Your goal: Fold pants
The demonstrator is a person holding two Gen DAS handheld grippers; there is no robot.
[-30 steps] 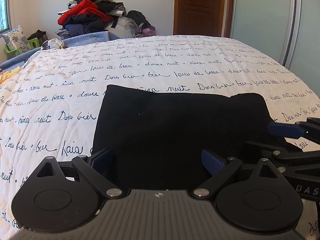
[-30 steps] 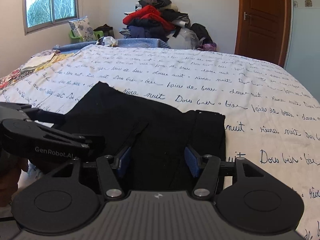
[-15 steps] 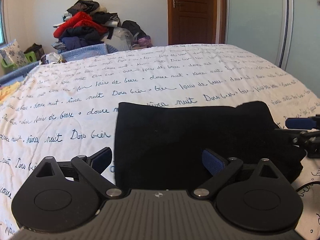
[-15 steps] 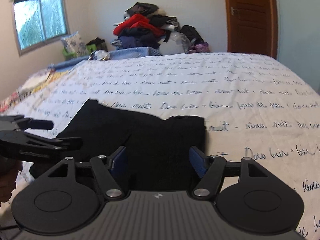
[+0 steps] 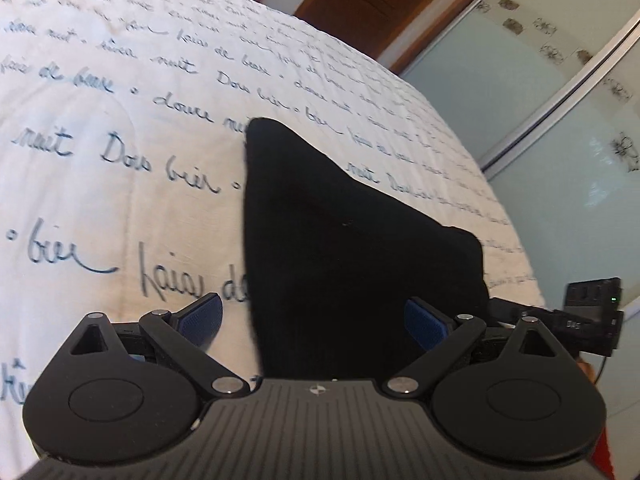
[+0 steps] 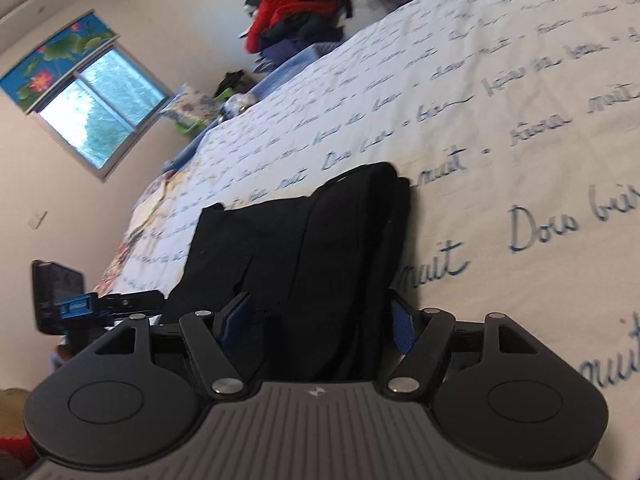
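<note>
Bright daylight from the window, slight motion blur, strong fisheye bending at edges.

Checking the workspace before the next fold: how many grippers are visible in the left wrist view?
2: the left gripper open over the black pants, and the right gripper partly visible at the right edge.
</note>
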